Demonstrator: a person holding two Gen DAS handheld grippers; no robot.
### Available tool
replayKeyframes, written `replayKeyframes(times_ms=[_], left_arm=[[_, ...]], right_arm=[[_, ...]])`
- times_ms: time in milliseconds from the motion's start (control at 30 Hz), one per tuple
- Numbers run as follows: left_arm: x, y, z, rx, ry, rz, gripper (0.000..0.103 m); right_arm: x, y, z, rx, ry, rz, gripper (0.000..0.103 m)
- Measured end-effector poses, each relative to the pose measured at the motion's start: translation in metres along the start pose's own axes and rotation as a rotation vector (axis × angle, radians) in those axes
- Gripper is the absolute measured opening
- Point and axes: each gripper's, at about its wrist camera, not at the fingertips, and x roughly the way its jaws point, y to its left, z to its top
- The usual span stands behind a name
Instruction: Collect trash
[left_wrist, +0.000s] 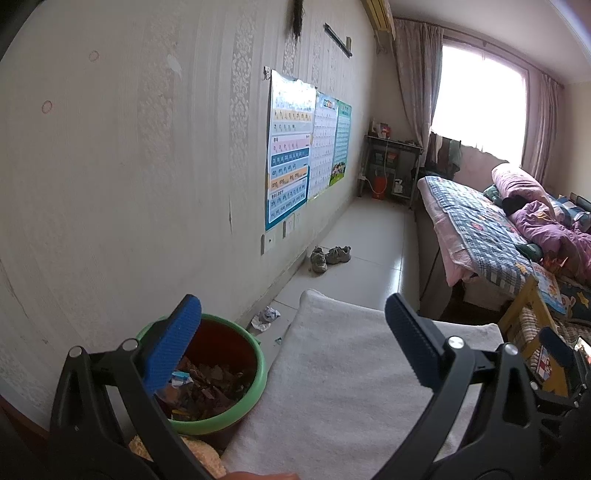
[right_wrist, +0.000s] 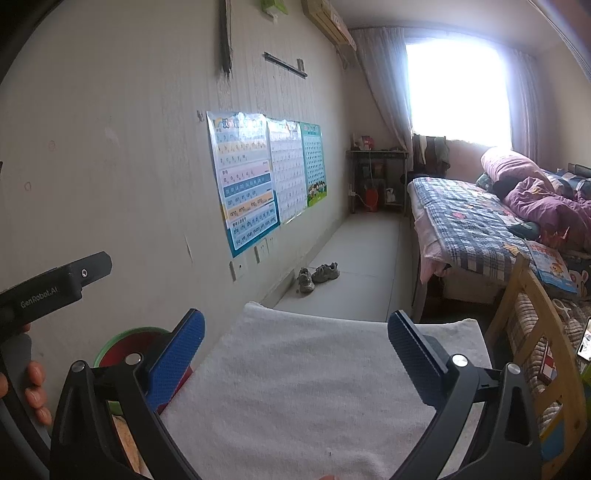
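A green-rimmed bin with a red inside (left_wrist: 221, 369) stands against the wall at lower left, holding scraps and wrappers. A crumpled white wrapper (left_wrist: 266, 318) lies on the floor just beyond it, with a small scrap (left_wrist: 278, 340) nearby. My left gripper (left_wrist: 291, 343) is open with nothing between its blue pads, its left finger over the bin's rim. My right gripper (right_wrist: 295, 354) is also open and holds nothing, above the white towel (right_wrist: 314, 387). The bin's rim (right_wrist: 122, 338) peeks out at left there.
A white towel (left_wrist: 351, 376) covers the surface below both grippers. A pair of shoes (left_wrist: 328, 256) sits on the tiled floor by the wall. A bed (left_wrist: 491, 236) with quilts fills the right, with a wooden chair frame (right_wrist: 532, 332) beside it. A shelf (left_wrist: 391, 166) stands at the far end.
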Motion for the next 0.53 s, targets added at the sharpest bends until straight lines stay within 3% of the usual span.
replayKeyframes(times_ms=[200, 333, 400, 533], left_arm=[[0.003, 0.0, -0.004, 0.007, 0.018, -0.001, 0.098], [0.009, 0.003, -0.008, 0.031, 0.029, 0.018, 0.098], [0.012, 0.01, -0.012, 0.03, 0.048, 0.029, 0.098], [0.018, 0.031, -0.022, 0.013, 0.083, 0.074, 0.098]], right_arm=[[0.006, -0.002, -0.006, 0.003, 0.028, 0.001, 0.096], [0.026, -0.026, -0.024, 0.077, 0.125, 0.004, 0.096], [0.038, -0.046, -0.036, 0.109, 0.181, -0.036, 0.096], [0.067, -0.104, -0.084, 0.092, 0.32, -0.217, 0.096]])
